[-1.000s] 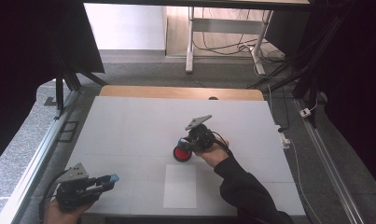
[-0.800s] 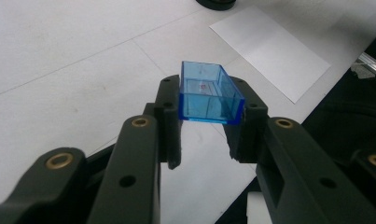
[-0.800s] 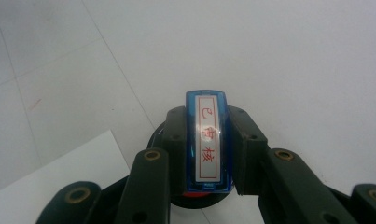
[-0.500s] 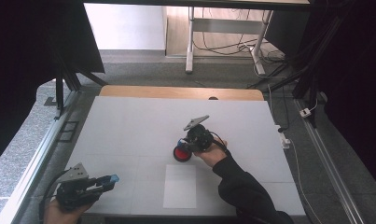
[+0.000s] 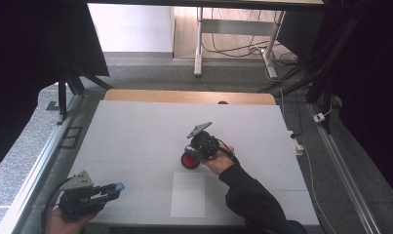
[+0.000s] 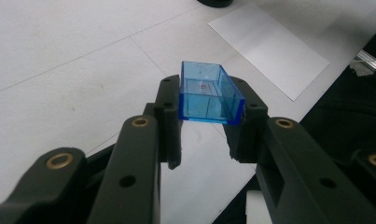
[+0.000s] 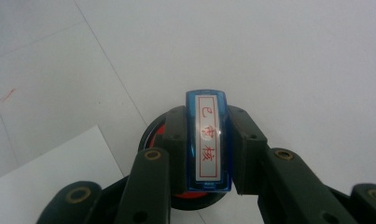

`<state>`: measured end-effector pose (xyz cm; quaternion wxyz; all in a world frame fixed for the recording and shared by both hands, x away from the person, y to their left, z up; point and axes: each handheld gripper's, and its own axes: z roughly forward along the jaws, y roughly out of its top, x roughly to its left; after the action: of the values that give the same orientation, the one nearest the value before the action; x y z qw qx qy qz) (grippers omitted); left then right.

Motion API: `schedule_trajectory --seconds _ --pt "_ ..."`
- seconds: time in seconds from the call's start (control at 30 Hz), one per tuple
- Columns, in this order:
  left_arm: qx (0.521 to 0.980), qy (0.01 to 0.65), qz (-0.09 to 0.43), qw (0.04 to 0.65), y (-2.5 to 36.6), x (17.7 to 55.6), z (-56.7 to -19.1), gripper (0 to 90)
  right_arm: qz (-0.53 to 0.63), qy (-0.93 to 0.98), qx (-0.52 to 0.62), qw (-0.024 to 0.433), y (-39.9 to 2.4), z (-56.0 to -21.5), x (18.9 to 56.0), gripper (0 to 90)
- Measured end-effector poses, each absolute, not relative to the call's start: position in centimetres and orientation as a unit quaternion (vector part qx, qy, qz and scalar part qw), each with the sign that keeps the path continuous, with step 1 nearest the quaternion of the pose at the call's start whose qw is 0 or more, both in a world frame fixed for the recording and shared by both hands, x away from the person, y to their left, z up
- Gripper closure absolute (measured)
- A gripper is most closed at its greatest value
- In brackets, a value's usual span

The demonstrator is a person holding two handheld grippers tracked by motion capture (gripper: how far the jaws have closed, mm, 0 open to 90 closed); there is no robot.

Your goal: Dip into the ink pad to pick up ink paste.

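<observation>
Stamp [image 7: 208,140] sits clamped between the right gripper [image 7: 207,135] jaws, directly above the red ink pad [image 5: 189,160]; left gripper [image 6: 205,119] pinches its blue cap [image 6: 209,99]. Inking seems underway; paper [image 5: 188,194] unstamped.

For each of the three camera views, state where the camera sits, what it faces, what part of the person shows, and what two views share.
High view: above the table, looking forward and down; both forearms, left tool, right tool.
Left gripper view: on the left tool, facing its blue cap.
Right gripper view: on the right tool, facing down at the blue stamp over the red ink pad.
All three share the white sheet.
</observation>
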<state>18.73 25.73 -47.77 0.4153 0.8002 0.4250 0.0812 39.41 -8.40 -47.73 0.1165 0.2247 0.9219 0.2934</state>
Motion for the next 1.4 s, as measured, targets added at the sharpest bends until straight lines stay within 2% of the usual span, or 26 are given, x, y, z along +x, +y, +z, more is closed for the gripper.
schedule_trajectory --seconds 0.1,0.43,0.77,1.4 --pt "0.800 0.425 0.081 0.416 25.7 18.7 -47.8 68.4 0.293 0.922 0.225 0.119 -8.4 -47.8 39.4 70.5" --pt "0.799 0.427 0.077 0.417 25.8 18.8 -47.8 68.4 0.317 0.911 0.250 0.079 -9.3 -47.9 40.3 70.5" --pt "0.799 0.425 0.075 0.418 25.8 18.8 -47.8 68.4 0.300 0.919 0.227 0.120 -8.5 -47.9 39.3 70.5" --pt "0.797 0.426 0.074 0.421 26.0 18.7 -47.8 68.4 0.330 0.911 0.231 0.084 -9.0 -46.9 39.2 70.2"
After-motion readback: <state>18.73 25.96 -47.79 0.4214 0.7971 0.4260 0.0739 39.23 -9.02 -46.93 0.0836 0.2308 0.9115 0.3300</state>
